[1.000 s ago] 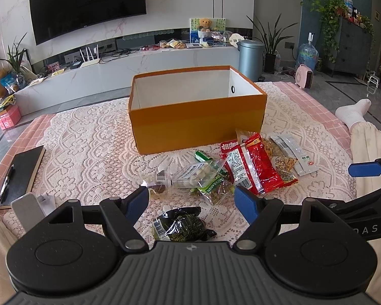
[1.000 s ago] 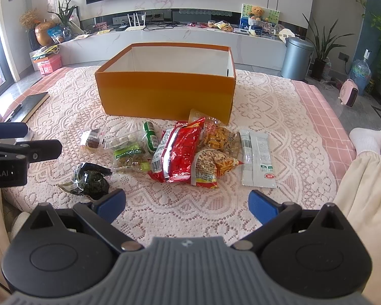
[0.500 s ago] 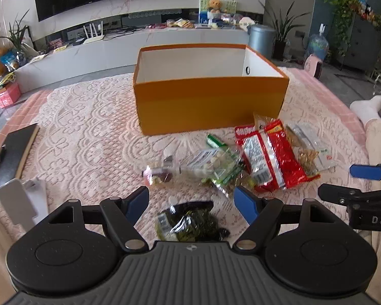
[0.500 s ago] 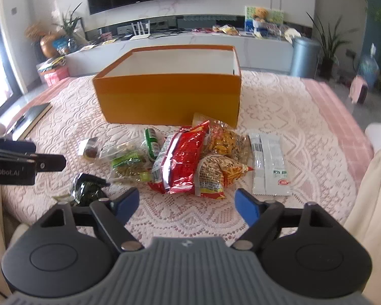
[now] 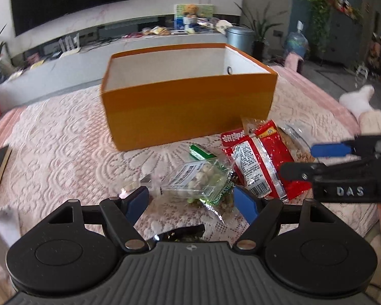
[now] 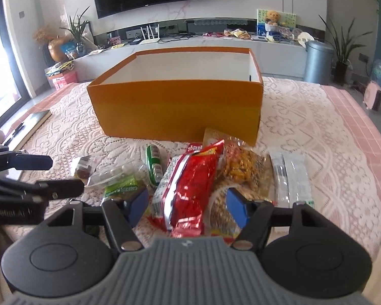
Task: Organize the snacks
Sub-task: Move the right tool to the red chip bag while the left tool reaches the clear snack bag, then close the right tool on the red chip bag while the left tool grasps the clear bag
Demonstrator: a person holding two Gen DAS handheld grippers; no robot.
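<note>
An open orange box point(image 5: 188, 106) point(image 6: 175, 106) stands on the lace cloth. Snack packets lie in front of it. My left gripper point(image 5: 193, 200) is open, its jaws either side of a clear and green packet of nuts point(image 5: 200, 180). A dark packet point(image 5: 183, 233) lies just under it. My right gripper point(image 6: 188, 203) is open, its jaws either side of the red packet point(image 6: 190, 183) point(image 5: 261, 162). Orange snack bags point(image 6: 241, 167), a green tube point(image 6: 153, 164) and white packets point(image 6: 292, 175) lie around it.
A black notebook point(image 6: 30, 124) lies at the cloth's left edge. A small brown sweet packet point(image 6: 82, 169) lies left of the pile. A person's socked foot point(image 5: 355, 101) rests at the right. A TV console point(image 6: 190, 43) stands behind the box.
Both grippers have moved forward and down towards the snack pile. The left now brackets the nut packet, the right the red packet. Nothing has been gripped.
</note>
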